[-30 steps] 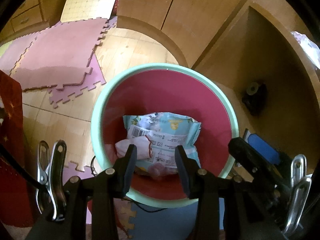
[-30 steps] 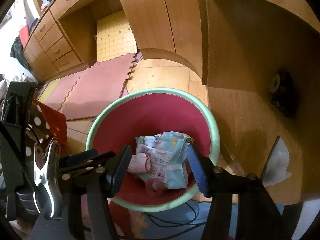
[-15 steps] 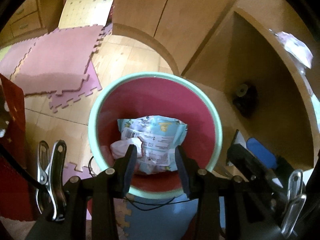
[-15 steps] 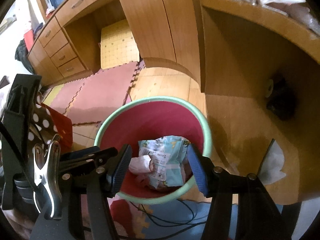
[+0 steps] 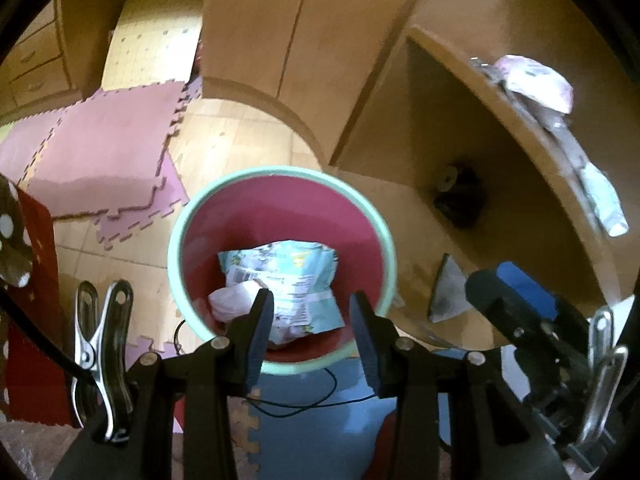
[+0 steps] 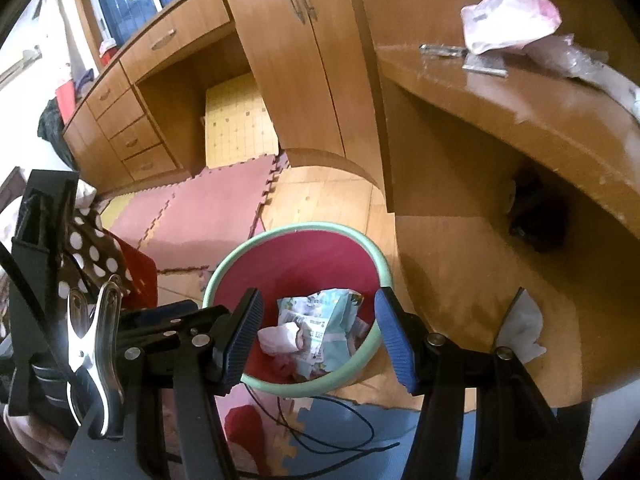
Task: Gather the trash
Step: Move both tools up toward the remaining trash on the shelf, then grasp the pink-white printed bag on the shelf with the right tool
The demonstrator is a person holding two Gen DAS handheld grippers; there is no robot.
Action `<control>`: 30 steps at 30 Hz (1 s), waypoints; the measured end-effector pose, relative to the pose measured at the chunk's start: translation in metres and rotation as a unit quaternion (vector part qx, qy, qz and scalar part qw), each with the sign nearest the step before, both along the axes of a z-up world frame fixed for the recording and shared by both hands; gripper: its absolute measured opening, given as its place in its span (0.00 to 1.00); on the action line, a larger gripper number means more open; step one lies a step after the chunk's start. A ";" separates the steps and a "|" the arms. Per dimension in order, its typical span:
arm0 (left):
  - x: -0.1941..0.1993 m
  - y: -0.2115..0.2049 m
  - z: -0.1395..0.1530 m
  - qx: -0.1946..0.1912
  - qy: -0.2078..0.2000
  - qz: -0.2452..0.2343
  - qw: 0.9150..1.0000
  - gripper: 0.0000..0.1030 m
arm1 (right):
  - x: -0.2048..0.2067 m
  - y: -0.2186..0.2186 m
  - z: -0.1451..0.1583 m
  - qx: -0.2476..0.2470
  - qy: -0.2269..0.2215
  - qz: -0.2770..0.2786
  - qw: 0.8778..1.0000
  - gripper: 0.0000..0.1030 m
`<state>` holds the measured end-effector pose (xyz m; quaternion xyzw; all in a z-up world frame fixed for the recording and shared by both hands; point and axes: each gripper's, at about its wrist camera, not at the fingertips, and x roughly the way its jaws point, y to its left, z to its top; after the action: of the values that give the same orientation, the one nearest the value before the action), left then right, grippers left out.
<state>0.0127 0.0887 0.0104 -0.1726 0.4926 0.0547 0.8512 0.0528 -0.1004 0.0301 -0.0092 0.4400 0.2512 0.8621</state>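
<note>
A bin with a green rim [image 5: 182, 216] and a red inside stands on the floor below both grippers. In it lie a light blue snack packet [image 5: 280, 276] and a crumpled white tissue [image 5: 234, 300]. My left gripper [image 5: 312, 332] hangs above the bin, open and empty. My right gripper [image 6: 318, 336] is open too, with the packet [image 6: 328, 328] and tissue [image 6: 280, 338] far below it. On the desk top lie a pink-white plastic bag [image 6: 508, 24] and a clear wrapper [image 6: 592, 64]. A white tissue [image 6: 524, 328] lies under the desk.
The curved wooden desk [image 6: 500, 108] juts out at the right, with a black object [image 6: 536, 216] beneath it. Cabinets [image 6: 300, 60] stand behind. Pink foam mats [image 6: 216, 208] cover the floor at the left. Black cables [image 6: 340, 432] trail in front of the bin.
Both grippers have risen away from the bin, which now looks smaller. The desk top with its bag and wrapper has come into view. The jaws have not moved.
</note>
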 end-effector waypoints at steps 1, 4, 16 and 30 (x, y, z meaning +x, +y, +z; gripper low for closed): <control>0.000 -0.003 0.004 0.001 -0.004 -0.004 1.000 0.40 | -0.002 -0.003 0.004 0.001 -0.003 -0.001 1.000 0.57; -0.002 -0.013 0.018 0.003 -0.016 -0.018 1.000 0.40 | -0.006 -0.013 0.017 0.011 -0.013 -0.003 1.000 0.57; 0.003 -0.073 0.067 -0.005 -0.054 -0.080 0.995 0.40 | -0.018 -0.075 0.064 0.055 -0.058 -0.059 0.995 0.57; 0.055 -0.128 0.107 -0.002 -0.087 -0.147 0.985 0.41 | -0.012 -0.148 0.098 0.083 -0.074 -0.147 0.983 0.57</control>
<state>0.0680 -0.0394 0.1171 -0.1044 0.4372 -0.0875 0.8890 0.0410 -0.2485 0.1281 0.1084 0.3494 0.1562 0.9175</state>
